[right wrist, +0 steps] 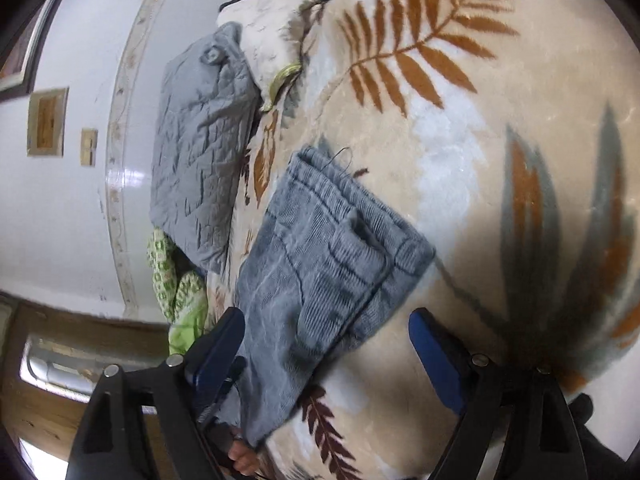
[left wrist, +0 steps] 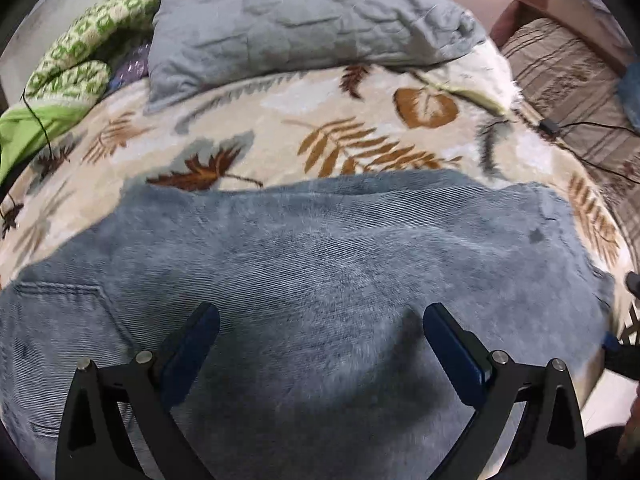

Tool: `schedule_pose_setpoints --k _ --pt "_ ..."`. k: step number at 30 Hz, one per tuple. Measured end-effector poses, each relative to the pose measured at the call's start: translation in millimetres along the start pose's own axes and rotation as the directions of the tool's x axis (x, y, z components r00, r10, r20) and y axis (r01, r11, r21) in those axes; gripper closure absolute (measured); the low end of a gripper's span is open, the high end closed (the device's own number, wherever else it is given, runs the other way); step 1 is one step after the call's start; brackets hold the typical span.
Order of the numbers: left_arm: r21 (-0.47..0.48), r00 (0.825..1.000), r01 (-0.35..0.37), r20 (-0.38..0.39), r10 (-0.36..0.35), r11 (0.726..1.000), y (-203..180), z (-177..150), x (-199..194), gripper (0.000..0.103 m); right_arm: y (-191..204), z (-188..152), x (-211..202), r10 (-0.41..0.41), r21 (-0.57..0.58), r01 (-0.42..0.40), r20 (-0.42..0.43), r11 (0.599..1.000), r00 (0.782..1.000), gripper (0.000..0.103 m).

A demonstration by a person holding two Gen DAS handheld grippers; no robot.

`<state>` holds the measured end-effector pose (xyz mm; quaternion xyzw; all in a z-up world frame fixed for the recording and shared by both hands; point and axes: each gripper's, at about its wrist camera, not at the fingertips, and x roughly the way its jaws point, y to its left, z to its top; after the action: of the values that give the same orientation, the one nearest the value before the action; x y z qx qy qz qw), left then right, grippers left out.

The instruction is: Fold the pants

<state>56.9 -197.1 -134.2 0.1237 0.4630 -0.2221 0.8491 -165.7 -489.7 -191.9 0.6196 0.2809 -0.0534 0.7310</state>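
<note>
Blue-grey corduroy pants [left wrist: 320,272] lie folded on a cream blanket with a leaf print [left wrist: 280,128]. My left gripper [left wrist: 322,322] is open and empty, just above the middle of the pants; a back pocket shows at the lower left. In the right wrist view the pants [right wrist: 320,264] lie in folded layers, waistband at the far end. My right gripper [right wrist: 328,332] is open, its fingers on either side of the near edge of the pants, holding nothing.
A grey quilted pillow [left wrist: 304,24] lies at the head of the bed, also seen in the right wrist view [right wrist: 200,148]. A green patterned cloth [left wrist: 72,64] lies left of it. A striped brown cushion [left wrist: 568,80] and black cables lie at the right.
</note>
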Motion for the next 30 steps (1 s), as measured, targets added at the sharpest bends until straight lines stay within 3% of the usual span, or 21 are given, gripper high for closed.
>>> schedule_pose_setpoints --k 2,4,7,8,9,10,15,18,22,25,30 --pt "0.021 0.999 -0.034 -0.03 0.035 0.999 -6 -2 14 0.001 -3 5 4 0.02 0.046 -0.021 0.02 0.999 1.0 0.015" --pt "0.048 0.998 -0.056 0.002 0.056 0.997 -11 -4 15 0.0 -4 9 9 0.029 0.077 -0.032 0.042 0.996 0.999 0.016" --pt "0.043 1.0 -0.023 -0.001 0.023 0.999 -8 -6 12 0.0 4 14 11 0.016 0.044 -0.019 0.086 0.999 0.996 0.019" --pt "0.044 1.0 -0.016 -0.003 0.016 0.999 -7 -6 11 0.0 10 14 13 0.009 0.011 -0.011 0.106 1.0 0.994 0.038" --pt "0.046 1.0 -0.009 -0.007 0.009 0.999 -6 -6 9 0.0 12 15 17 0.009 0.0 -0.009 0.105 1.0 0.994 0.084" --pt "0.047 1.0 -0.003 -0.009 0.003 0.999 -5 -7 5 0.0 11 16 22 0.013 0.005 -0.014 0.086 1.0 0.996 0.087" --pt "0.096 0.999 -0.037 0.038 0.033 0.995 -6 -13 -13 0.0 15 16 30 -0.018 -0.017 0.02 0.085 1.0 0.996 0.087" --pt "0.136 0.995 -0.095 0.002 0.095 0.986 -7 -16 -2 0.0 18 13 28 -0.031 -0.037 0.035 0.099 0.999 0.995 0.087" --pt "0.004 0.998 -0.019 -0.061 0.019 1.0 15 -20 -4 0.0 36 10 24 -0.053 -0.128 0.071 0.137 0.989 0.989 0.087" --pt "-0.03 1.0 -0.012 -0.028 0.011 0.999 28 -20 -20 0.0 70 1 20 -0.066 -0.267 0.117 0.193 0.957 0.979 0.087" --pt "-0.145 1.0 -0.017 -0.02 0.015 0.989 75 -25 -44 0.0 128 -25 34 0.005 -0.455 0.081 0.184 0.887 0.983 0.087"
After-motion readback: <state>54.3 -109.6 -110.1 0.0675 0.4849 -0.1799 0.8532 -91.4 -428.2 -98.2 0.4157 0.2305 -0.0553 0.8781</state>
